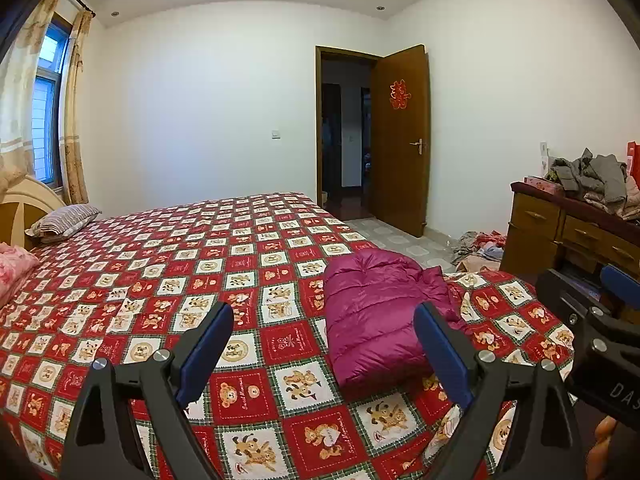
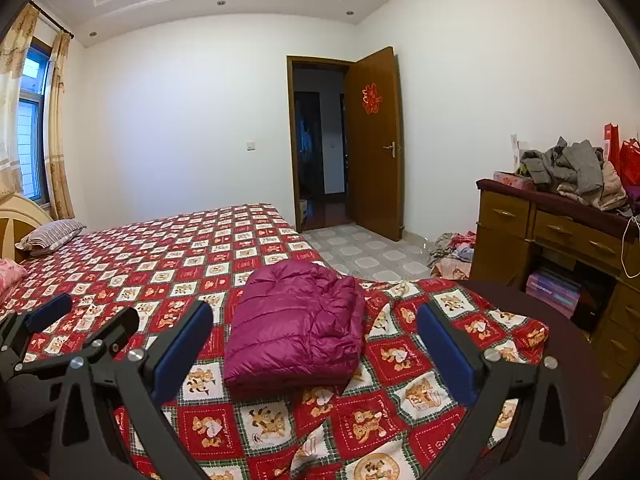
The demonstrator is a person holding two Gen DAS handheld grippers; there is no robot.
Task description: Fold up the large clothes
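A magenta puffer jacket [image 1: 376, 320] lies folded into a compact bundle on the red teddy-bear bedspread [image 1: 168, 272] near the bed's foot corner. It also shows in the right wrist view [image 2: 294, 328]. My left gripper [image 1: 324, 320] is open and empty, held above the bed just left of the jacket. My right gripper [image 2: 314, 324] is open and empty, held back from the jacket with the bundle framed between its blue pads [image 2: 444, 344]. The right gripper shows at the right edge of the left wrist view [image 1: 600, 320], and the left gripper shows at the left edge of the right wrist view [image 2: 80, 324].
A wooden dresser [image 2: 552, 232] stands to the right with a heap of grey and tan clothes [image 2: 576, 176] on top. More clothes [image 2: 456, 252] lie on the tiled floor beside it. An open brown door [image 2: 374, 144] is behind. Pillows [image 1: 64, 220] lie at the headboard.
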